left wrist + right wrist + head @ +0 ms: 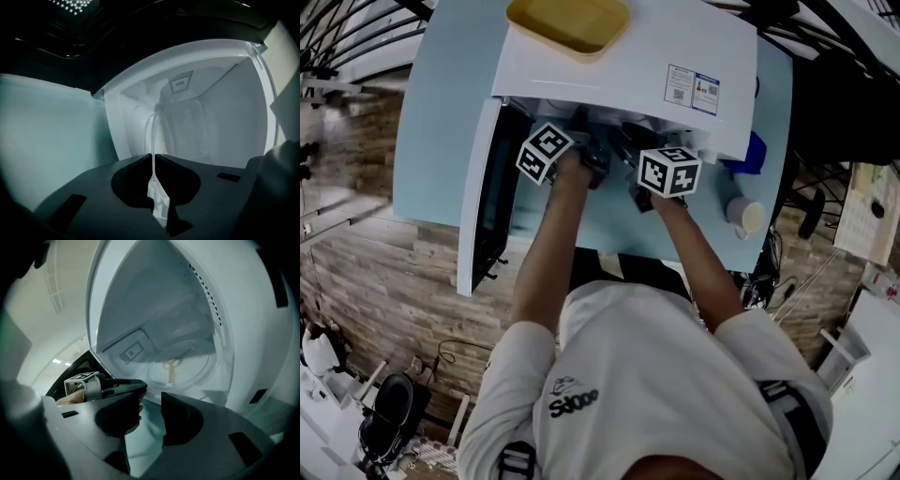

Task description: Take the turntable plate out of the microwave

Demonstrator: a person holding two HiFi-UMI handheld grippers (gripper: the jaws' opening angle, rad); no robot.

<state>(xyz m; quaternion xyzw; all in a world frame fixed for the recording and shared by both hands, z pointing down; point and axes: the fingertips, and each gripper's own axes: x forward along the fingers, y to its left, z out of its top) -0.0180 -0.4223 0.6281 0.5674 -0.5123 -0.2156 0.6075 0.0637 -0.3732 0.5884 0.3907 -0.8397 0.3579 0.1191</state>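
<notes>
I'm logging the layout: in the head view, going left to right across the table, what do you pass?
Microwave door, hanging open → left gripper → right gripper → pale cup.

- A pale blue table (441, 122) is standing on a wood-plank floor (366, 253).
- A black chair (394, 408) is sitting at the head view's lower left.
- White furniture (877, 366) is standing at the right edge.
- Ceiling lights (56, 361) are glowing in the right gripper view.
</notes>
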